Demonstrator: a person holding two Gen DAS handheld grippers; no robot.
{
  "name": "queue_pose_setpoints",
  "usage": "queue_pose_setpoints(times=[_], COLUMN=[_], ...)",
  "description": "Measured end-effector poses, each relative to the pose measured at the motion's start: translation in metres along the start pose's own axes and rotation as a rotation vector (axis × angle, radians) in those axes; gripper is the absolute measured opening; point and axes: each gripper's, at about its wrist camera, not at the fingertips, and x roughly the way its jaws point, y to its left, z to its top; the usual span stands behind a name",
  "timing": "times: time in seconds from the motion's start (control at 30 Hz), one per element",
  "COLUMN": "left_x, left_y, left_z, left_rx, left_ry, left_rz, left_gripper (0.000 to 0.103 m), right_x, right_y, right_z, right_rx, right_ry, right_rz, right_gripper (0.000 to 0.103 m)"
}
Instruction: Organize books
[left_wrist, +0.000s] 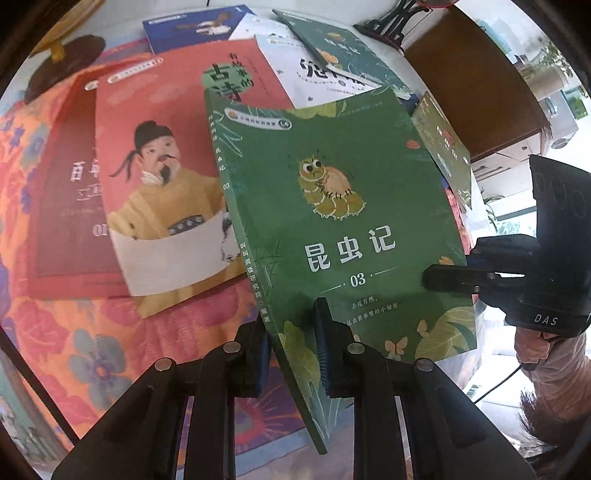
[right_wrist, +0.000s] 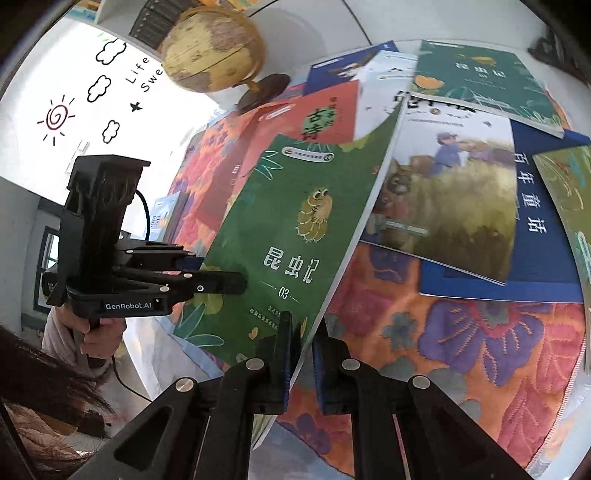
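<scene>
A table is covered with an orange flowered cloth (right_wrist: 461, 332), on which several books are spread in overlapping disorder. A white wall (right_wrist: 55, 155) with drawn clouds and a sun is seen at the far side, and a globe (right_wrist: 212, 50) on a dark round base stands at the table's back edge. A brown wooden cabinet (left_wrist: 469, 85) is noted beyond the table. A red book with a robed figure (left_wrist: 162, 184) lies flat on the cloth, partly over a darker red book (left_wrist: 70, 192). A blue book (right_wrist: 535, 229) lies under a picture book (right_wrist: 450, 192). A green book with a caterpillar (left_wrist: 340, 221) is held tilted, raised off the others. The left gripper (left_wrist: 291, 354) is clenched on its lower corner by the spine; the right gripper (right_wrist: 303, 354) is clenched on its opposite lower edge.
</scene>
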Motion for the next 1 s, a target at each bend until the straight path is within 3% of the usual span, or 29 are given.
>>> queue_pose_setpoints(times=[1.0], left_x=[-0.064], left_y=[0.049], left_z=[-0.029], left_rx=[-0.015], left_ry=[-0.11], left_rz=[0.025], left_gripper=[0.018], right_x=[0.022], right_y=[0.101], right_z=[0.016], right_rx=[-0.096], right_ry=[-0.038], right_rz=[-0.043], right_gripper=[0.011])
